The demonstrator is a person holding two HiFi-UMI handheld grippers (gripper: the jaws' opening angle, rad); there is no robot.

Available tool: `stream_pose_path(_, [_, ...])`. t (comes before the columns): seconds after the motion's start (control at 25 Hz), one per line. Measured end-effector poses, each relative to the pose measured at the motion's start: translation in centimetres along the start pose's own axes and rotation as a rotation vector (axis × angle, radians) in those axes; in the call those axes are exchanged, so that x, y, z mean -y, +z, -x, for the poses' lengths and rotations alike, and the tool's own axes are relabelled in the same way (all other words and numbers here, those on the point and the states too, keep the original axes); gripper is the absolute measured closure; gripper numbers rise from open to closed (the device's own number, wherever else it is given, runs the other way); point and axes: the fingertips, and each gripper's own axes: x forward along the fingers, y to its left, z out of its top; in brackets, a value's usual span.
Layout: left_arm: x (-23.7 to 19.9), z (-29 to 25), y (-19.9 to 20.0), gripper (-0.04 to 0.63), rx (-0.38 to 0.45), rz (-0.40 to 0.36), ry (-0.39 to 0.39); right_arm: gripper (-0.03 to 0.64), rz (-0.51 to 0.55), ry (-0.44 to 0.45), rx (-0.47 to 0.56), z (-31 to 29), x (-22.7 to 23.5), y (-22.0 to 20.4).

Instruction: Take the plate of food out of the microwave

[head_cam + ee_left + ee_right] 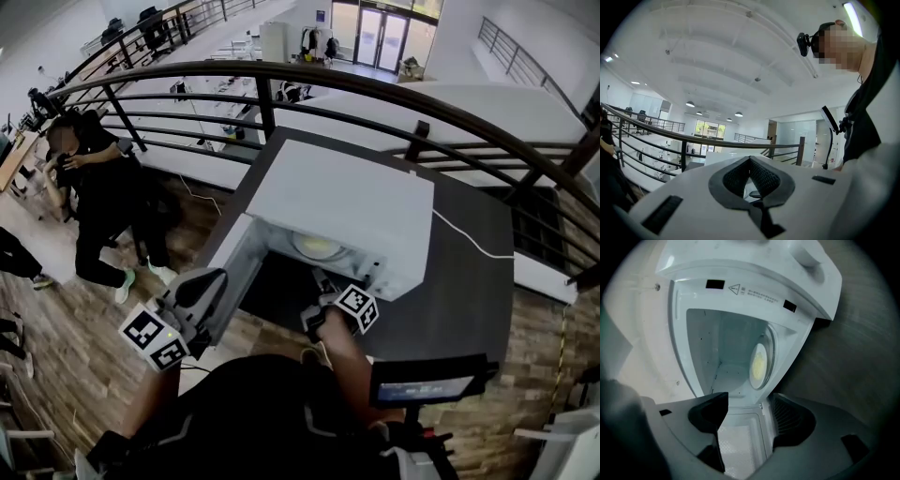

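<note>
Right gripper (747,402) spread wide before the open microwave (347,197).
Its jaws stand fully apart, gripping nothing, and face the cavity, where the plate of food (759,364) sits untouched. The left gripper (750,160), beside the open door (230,267), is clenched on nothing.

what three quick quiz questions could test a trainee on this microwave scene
1. True or false: the microwave has its door shut.
2. Where is the plate of food? A on the table; B inside the microwave; C on top of the microwave.
3. Fill in: the right gripper has its jaws ____, with nothing between them.
Key: 1 false; 2 B; 3 open.
</note>
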Motion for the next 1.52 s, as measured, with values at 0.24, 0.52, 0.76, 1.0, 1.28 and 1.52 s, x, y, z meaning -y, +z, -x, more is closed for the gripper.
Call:
stream_pose_path(0.24, [1.0, -0.4, 0.2, 0.591, -0.016, -0.005, 0.023, 0.339, -0.092, -0.009, -0.001, -1.3, 1.1, 0.7])
stream_pose_path(0.52, [-0.2, -1.9, -0.1, 0.591, -0.022, -0.008, 0.05, 0.339, -0.171, -0.022, 0.008, -3.9, 2.4, 1.9])
stream_pose_path(0.76, [0.1, -1.3, -0.3, 0.591, -0.034, -0.01, 0.067, 0.339, -0.208, -0.03, 0.026, -4.2, 3.0, 1.9])
stream_pose_path(1.0, [0.7, -0.9, 0.0, 0.591, -0.049, -0.018, 0.083, 0.339, -0.22, -0.041, 0.04, -4.7, 2.8, 2.3])
stream_pose_path(1.28, [1.0, -0.3, -0.1, 0.591, -0.069, -0.023, 0.104, 0.339, -0.247, -0.07, 0.053, -4.7, 3.6, 2.5])
stream_pose_path(1.52, [0.9, -0.9, -0.2, 0.591, -0.071, -0.027, 0.121, 0.339, -0.292, -0.1, 0.067, -5.2, 4.7, 3.3])
